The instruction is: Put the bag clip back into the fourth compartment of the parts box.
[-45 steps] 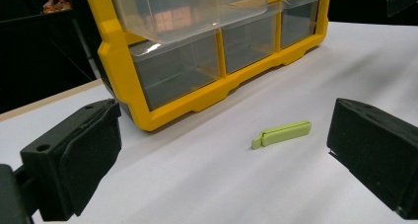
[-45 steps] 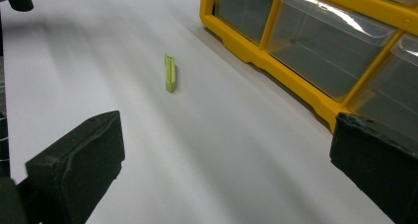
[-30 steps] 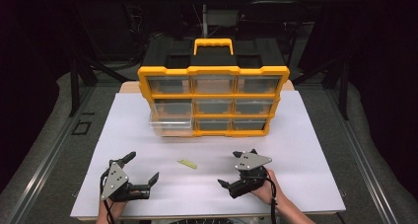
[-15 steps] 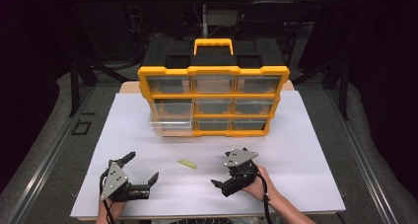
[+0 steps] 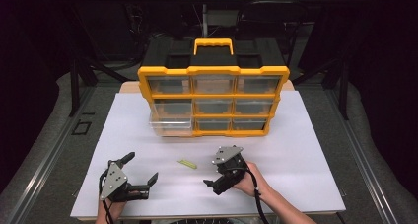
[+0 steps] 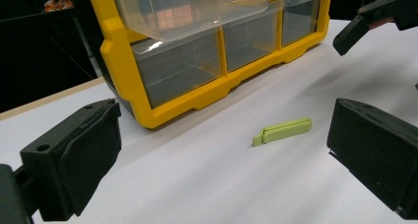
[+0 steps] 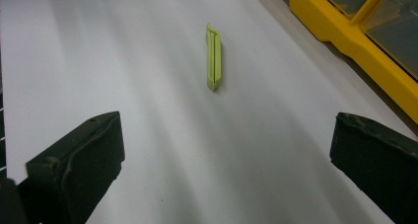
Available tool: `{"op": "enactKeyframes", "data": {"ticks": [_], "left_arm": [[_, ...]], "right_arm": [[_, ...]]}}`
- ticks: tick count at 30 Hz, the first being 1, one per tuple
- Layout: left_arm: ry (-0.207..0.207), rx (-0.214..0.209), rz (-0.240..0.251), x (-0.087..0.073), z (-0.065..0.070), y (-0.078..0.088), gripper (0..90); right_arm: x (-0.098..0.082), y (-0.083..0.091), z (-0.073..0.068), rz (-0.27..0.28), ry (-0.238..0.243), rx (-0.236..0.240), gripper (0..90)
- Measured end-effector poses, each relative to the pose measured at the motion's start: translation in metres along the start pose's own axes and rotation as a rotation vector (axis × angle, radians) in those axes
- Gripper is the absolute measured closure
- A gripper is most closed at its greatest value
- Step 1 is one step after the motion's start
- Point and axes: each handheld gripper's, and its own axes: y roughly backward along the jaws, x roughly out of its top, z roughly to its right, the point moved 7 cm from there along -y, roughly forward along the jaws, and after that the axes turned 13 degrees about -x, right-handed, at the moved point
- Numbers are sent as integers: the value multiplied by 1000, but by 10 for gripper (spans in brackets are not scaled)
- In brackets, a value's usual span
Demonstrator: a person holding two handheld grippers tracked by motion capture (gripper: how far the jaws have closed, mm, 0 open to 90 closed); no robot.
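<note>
Currently the green clip (image 5: 187,163) lies flat and untouched on the white sheet (image 5: 296,150), between the grippers and in front of the yellow drawer organizer (image 5: 213,86), whose lower-left clear drawer (image 5: 170,126) stands pulled out. Right gripper (image 5: 212,185) points at it, jaws wide and empty; left gripper (image 5: 142,175) likewise wide, so pickup and stowing remain, by my reading. Surroundings dark, black framing behind.

Two black grippers (image 5: 138,170) (image 5: 213,183), grey three-cornered top plates, thick padded fingers (image 6: 81,155), trailing black cables.
</note>
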Motion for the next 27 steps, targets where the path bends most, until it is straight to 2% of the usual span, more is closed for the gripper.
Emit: {"op": "enactKeyframes", "data": {"ticks": [20, 24, 27], "left_arm": [[7, 1, 2, 0, 0, 0, 3], [6, 1, 3, 0, 0, 0, 3], [6, 1, 3, 0, 0, 0, 3]], "right_arm": [[21, -25, -8, -77, 44, -20, 2], [25, -29, -9, -96, 54, -28, 36], [28, -33, -10, -111, 80, -45, 68]]}}
